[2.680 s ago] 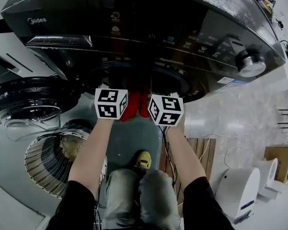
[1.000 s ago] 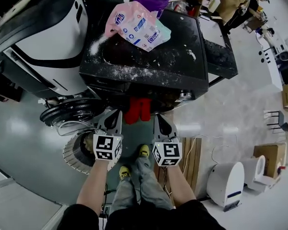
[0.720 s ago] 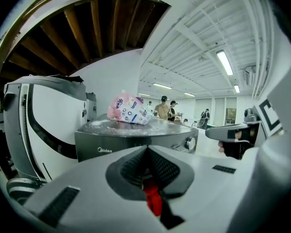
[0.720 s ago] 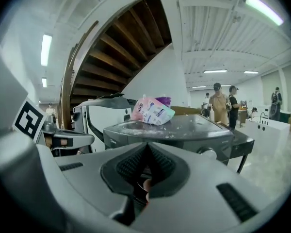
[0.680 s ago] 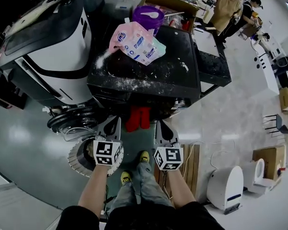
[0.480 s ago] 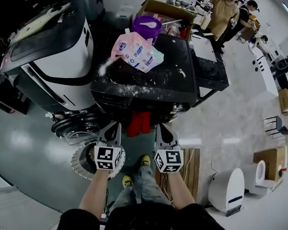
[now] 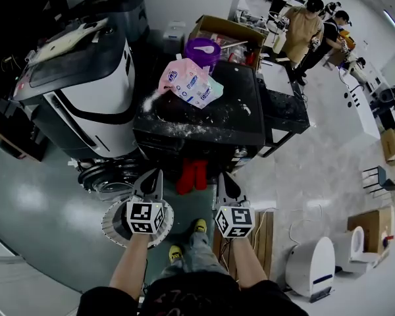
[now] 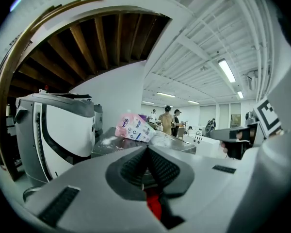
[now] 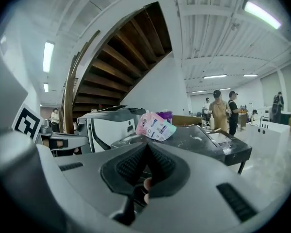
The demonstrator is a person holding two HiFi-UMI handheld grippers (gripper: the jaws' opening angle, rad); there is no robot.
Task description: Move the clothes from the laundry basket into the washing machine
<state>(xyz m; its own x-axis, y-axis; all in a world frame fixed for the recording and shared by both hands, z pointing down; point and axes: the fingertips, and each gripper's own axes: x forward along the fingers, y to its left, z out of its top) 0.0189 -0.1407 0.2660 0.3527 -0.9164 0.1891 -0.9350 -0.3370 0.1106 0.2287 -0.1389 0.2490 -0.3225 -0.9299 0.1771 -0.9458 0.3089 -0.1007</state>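
Left gripper [image 7: 157, 172] & right gripper [image 7: 222, 174] both closed tight w/ nothing in them, held side by side in front of the black washing machine [image 7: 204, 120], not touching it. Head view: red garment [image 7: 193, 176] hangs out of the machine's front between the two grippers, only partly in. Round door [image 7: 108, 173] stands open at left. White laundry basket [image 7: 113, 224] sits on the floor under the left gripper, mostly covered by its marker cube, so can't tell if any clothes are in it. Pink detergent bag [image 7: 187, 83] lies on the machine top amid spilt white powder, purple tub [image 7: 203, 47] behind it, white machine [image 7: 85, 91] alongside, people [image 7: 301, 28] far back. Left gripper view: left gripper [image 8: 146, 152] jaws meet, no gap, nothing pinched. Red garment [image 8: 154, 205] shows below them, detergent bag [image 8: 132, 128] beyond. Right gripper view: right gripper [image 9: 146, 149] same, jaws together, empty. Bag [image 9: 156, 125] ahead; pale bit under the jaws, prob. a finger, not sure. Risks, IMO: garment dangling over the lip could slide to the floor under its own weight, or get caught in the seal if the door's swung shut w/o pushing it in first. Basket contents unseen, so leftover items may be missed. Reaching in w/ closed jaws would just shove cloth, not grab it.
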